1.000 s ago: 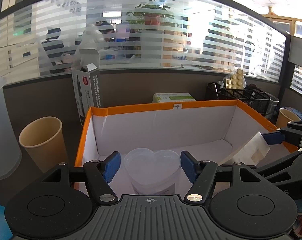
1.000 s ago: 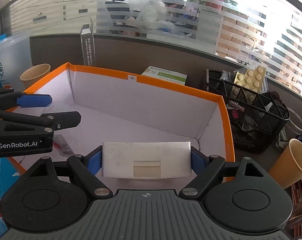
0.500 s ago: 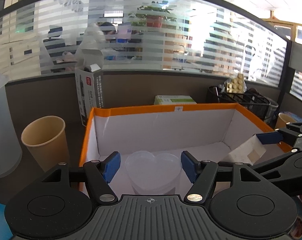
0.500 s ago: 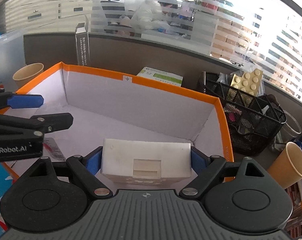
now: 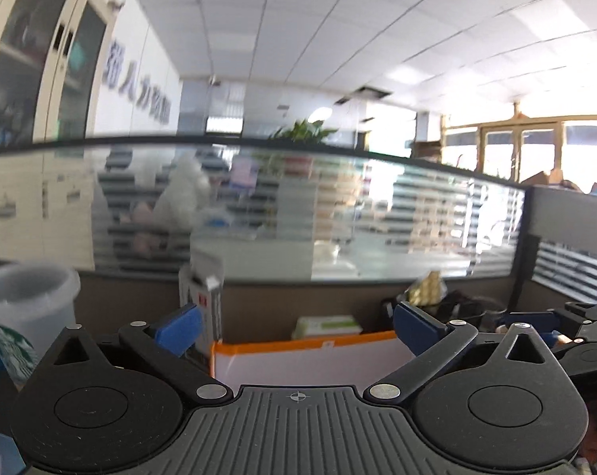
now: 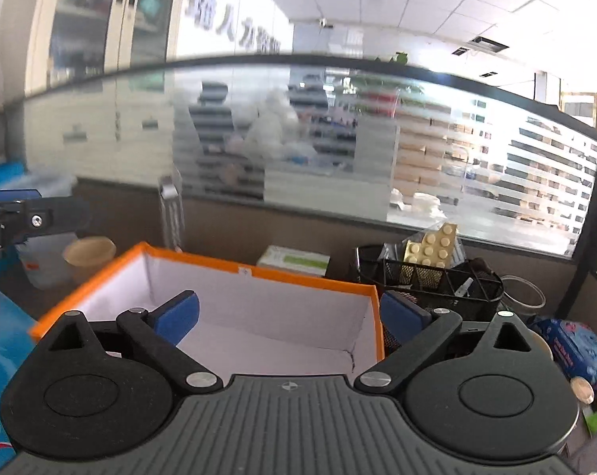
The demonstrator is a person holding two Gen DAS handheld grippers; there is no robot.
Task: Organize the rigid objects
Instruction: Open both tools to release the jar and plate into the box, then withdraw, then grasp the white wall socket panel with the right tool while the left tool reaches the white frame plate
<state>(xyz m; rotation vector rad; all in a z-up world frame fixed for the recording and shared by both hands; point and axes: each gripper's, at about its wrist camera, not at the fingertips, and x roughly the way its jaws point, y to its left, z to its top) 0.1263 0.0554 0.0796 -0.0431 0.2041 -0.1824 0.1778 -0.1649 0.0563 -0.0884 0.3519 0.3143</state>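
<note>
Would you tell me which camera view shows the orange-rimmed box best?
The right wrist view: the orange-rimmed box shows its rim, white walls and floor. The left wrist view catches only a strip of its far wall above the gripper body.

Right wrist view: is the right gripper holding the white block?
No: the right gripper stands open with only the orange-rimmed box showing between its blue pads.

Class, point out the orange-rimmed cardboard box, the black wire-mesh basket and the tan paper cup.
Orange-rimmed cardboard box [image 6: 298, 277]: right wrist view, far orange rim.
Black wire-mesh basket [image 6: 429, 277]: right wrist view, front mesh wall.
Tan paper cup [image 6: 89, 251]: right wrist view, rim and upper wall.
</note>
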